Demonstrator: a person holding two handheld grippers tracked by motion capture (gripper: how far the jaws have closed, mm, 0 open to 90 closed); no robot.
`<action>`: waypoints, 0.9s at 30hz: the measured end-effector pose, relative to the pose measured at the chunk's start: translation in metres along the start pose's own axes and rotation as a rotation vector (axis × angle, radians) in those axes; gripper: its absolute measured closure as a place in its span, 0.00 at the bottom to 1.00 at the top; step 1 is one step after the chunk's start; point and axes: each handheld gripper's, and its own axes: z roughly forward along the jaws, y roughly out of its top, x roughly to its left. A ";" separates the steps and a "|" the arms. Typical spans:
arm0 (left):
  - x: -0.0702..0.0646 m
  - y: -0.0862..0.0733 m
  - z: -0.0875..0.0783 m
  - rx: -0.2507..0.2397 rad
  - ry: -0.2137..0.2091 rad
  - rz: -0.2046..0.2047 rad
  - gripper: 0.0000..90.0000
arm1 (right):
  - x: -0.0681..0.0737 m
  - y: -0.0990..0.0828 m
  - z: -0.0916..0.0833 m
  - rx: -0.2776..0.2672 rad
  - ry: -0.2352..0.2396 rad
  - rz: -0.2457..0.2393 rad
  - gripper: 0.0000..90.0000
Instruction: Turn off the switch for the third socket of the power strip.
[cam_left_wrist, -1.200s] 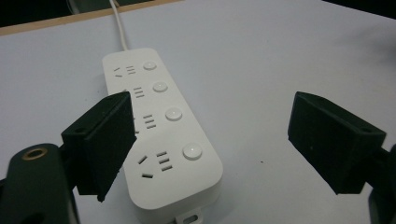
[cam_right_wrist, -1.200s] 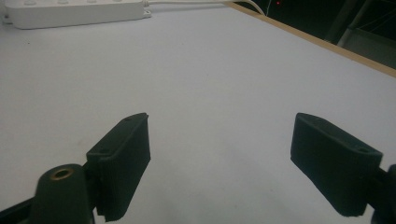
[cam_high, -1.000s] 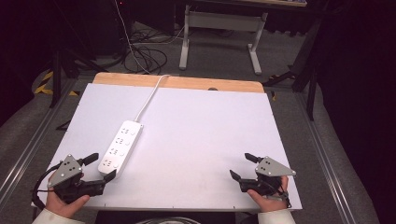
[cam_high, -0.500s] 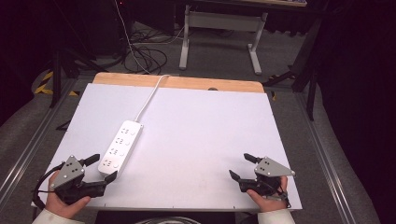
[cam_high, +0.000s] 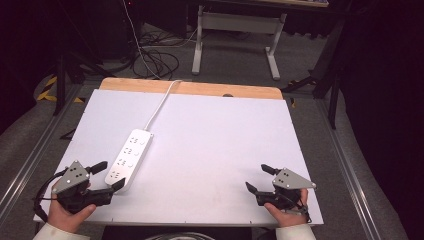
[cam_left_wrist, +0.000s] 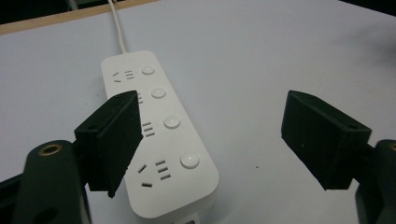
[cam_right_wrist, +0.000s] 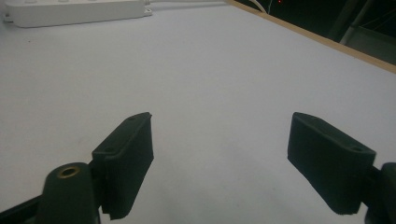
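Observation:
A white power strip (cam_high: 129, 155) with several sockets and round buttons lies on the white table (cam_high: 215, 135), left of centre; its white cord (cam_high: 159, 105) runs off over the far edge. My left gripper (cam_high: 111, 175) sits at the near left corner, open, right by the strip's near end. In the left gripper view the power strip (cam_left_wrist: 161, 135) lies just ahead, partly behind the left jaw, and the left gripper (cam_left_wrist: 224, 140) holds nothing. My right gripper (cam_high: 259, 178) rests open at the near right, empty. The right gripper (cam_right_wrist: 229, 158) faces bare table, with the power strip (cam_right_wrist: 74, 11) far off.
A wooden strip (cam_high: 190, 89) borders the table's far edge. Beyond it, on the floor, lie tangled cables (cam_high: 150, 60) and stands a white metal frame (cam_high: 235, 35). Metal rails (cam_high: 30, 160) run along both sides of the table.

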 end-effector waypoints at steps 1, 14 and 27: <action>-0.001 0.001 0.001 0.003 -0.001 0.003 0.24 | 0.000 0.000 0.000 0.000 0.000 0.000 0.25; 0.005 0.017 0.014 0.021 -0.001 0.007 0.26 | 0.000 0.000 0.001 0.006 0.004 0.001 0.25; 0.011 0.030 0.026 0.032 -0.002 0.010 0.26 | 0.000 -0.001 0.001 0.006 0.002 -0.001 0.25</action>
